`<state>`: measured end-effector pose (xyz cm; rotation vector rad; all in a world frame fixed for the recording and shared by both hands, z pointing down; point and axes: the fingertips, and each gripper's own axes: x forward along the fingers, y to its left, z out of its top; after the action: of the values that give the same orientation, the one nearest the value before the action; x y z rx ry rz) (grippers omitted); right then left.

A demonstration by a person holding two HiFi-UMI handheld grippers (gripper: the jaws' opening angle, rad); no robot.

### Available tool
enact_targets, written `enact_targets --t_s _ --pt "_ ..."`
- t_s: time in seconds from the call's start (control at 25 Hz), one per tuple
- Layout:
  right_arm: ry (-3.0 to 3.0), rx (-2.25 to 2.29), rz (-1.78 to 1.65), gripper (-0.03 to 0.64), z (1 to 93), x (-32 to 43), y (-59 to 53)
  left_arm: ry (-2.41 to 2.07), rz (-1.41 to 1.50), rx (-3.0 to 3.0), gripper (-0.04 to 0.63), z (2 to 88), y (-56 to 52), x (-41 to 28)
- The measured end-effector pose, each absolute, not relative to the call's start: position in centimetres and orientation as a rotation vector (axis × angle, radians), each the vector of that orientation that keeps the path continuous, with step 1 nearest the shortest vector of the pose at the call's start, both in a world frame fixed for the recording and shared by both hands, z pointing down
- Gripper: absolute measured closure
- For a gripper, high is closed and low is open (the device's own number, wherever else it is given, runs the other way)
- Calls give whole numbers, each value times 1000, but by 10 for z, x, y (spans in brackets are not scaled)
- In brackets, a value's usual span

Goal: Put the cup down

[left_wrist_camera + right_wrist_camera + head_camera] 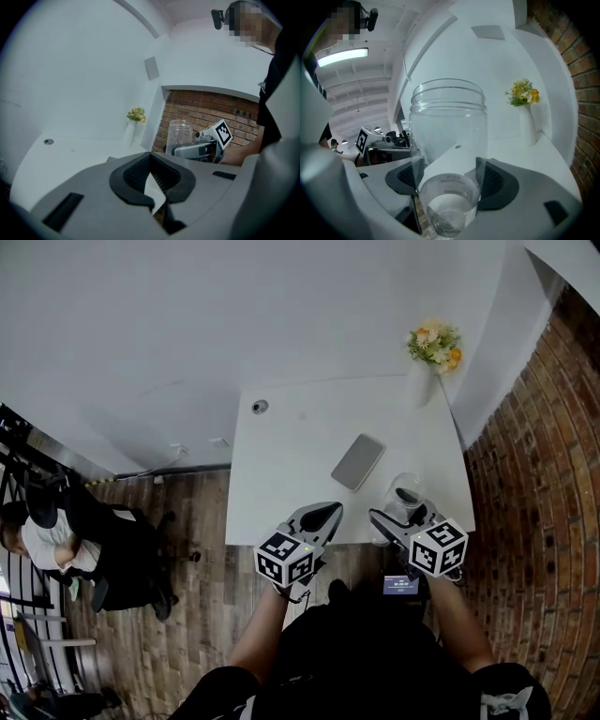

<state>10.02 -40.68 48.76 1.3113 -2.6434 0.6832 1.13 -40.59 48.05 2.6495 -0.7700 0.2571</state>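
A clear plastic cup (449, 154), empty and upright, sits between the dark pads of my right gripper (449, 174), which is shut on its lower part. In the head view the cup (405, 495) and right gripper (398, 509) are at the front right edge of the white table (300, 456). Whether the cup's base touches the table I cannot tell. My left gripper (323, 515) is shut on nothing at the table's front edge, left of the cup. From the left gripper (151, 176) the cup (179, 133) shows off to the right.
A grey phone (358, 461) lies flat on the table just beyond the cup. A white vase of flowers (431, 357) stands at the far right corner, and a round cable hole (260, 406) is at the far left. A brick wall (534, 484) runs along the right. A person (56, 540) sits far left.
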Motion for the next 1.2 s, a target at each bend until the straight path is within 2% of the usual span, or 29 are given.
enact_targets --t_s 0.6,1.2 --pt "-2631 1256 659 262 501 100 -438 -806 272 2642 588 477 -419 7" --pt "-2631 1243 552 262 532 103 -551 -907 280 2540 588 483 -426 -7"
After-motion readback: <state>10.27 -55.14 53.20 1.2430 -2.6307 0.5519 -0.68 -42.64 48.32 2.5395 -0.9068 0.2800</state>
